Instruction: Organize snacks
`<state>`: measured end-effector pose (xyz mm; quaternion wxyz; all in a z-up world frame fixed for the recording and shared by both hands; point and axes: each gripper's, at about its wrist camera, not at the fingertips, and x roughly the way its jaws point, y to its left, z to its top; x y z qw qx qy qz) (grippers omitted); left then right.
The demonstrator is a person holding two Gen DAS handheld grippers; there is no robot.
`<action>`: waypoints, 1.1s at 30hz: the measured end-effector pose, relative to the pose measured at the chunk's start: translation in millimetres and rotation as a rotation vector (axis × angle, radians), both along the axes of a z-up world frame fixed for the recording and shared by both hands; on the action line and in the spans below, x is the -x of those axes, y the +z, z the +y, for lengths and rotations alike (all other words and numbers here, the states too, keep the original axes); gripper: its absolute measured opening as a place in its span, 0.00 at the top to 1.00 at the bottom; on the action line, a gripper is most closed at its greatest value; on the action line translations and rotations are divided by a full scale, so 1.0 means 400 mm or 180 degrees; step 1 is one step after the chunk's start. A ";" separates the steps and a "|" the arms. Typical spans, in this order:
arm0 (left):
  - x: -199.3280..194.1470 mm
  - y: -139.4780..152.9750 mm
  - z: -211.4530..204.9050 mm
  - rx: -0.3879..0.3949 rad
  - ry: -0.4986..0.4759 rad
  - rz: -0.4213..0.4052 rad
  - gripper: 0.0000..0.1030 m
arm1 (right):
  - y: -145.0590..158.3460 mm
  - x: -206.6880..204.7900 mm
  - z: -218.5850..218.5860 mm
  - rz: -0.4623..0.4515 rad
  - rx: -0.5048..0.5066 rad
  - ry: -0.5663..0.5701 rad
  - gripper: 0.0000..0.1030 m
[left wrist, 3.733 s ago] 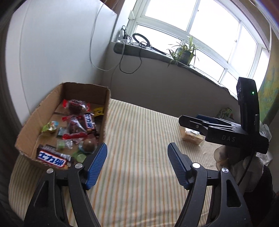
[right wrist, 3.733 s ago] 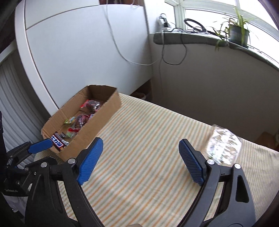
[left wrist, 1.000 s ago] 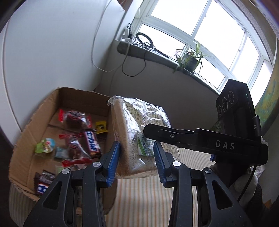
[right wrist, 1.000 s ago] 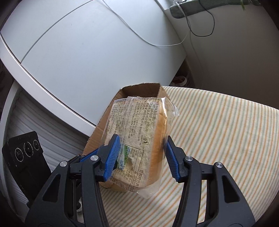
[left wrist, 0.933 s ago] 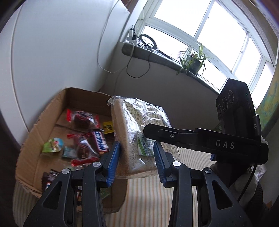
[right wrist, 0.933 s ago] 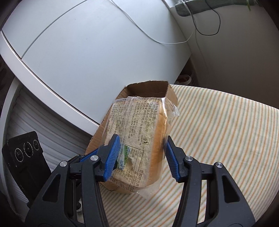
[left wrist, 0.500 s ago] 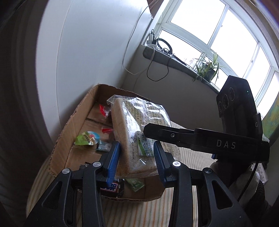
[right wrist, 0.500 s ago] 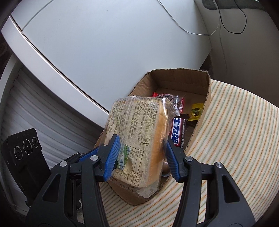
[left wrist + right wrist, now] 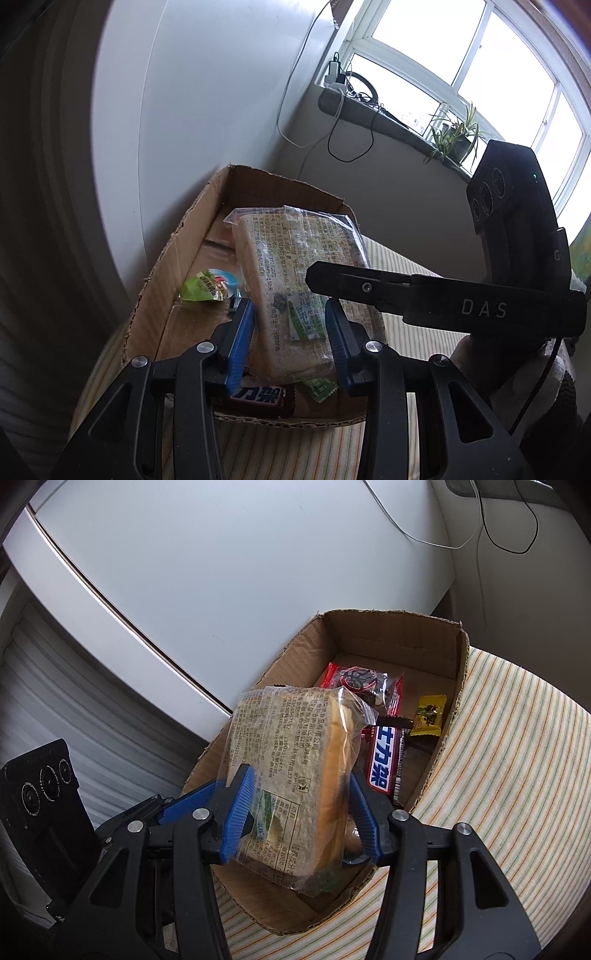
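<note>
Right wrist view: we are gripping the bread bag [image 9: 291,775] with both tools [image 9: 301,808] [image 9: 290,341] above the box [image 9: 458,686]; dropping it risks crushing snacks

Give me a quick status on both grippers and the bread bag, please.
Left gripper and right gripper both clamped on bagged bread. Bread held over cardboard box. Snickers bar and other snacks lie beneath.

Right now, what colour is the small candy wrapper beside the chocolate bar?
Yellow, clearest in the right wrist view.
</note>
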<state>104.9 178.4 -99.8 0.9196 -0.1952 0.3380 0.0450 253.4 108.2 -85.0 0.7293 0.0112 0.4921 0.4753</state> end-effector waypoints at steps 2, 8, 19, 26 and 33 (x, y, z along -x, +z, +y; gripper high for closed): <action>-0.002 -0.003 -0.003 -0.0035 0.0007 0.0030 0.64 | -0.009 -0.002 0.005 -0.0015 0.0038 0.0006 0.47; 0.009 -0.003 0.000 -0.0095 0.0065 0.0050 0.65 | -0.002 0.009 -0.001 -0.0206 0.0116 -0.0006 0.39; 0.054 0.015 -0.006 -0.0200 0.0177 0.0023 0.60 | 0.043 0.029 -0.061 -0.0419 0.0089 -0.0155 0.33; 0.117 0.038 -0.036 -0.0309 0.0277 -0.0069 0.40 | 0.099 0.109 -0.140 -0.0817 0.0069 -0.0229 0.22; 0.185 0.054 -0.077 -0.0465 0.0456 -0.0156 0.32 | 0.130 0.196 -0.220 -0.1195 0.0075 -0.0387 0.14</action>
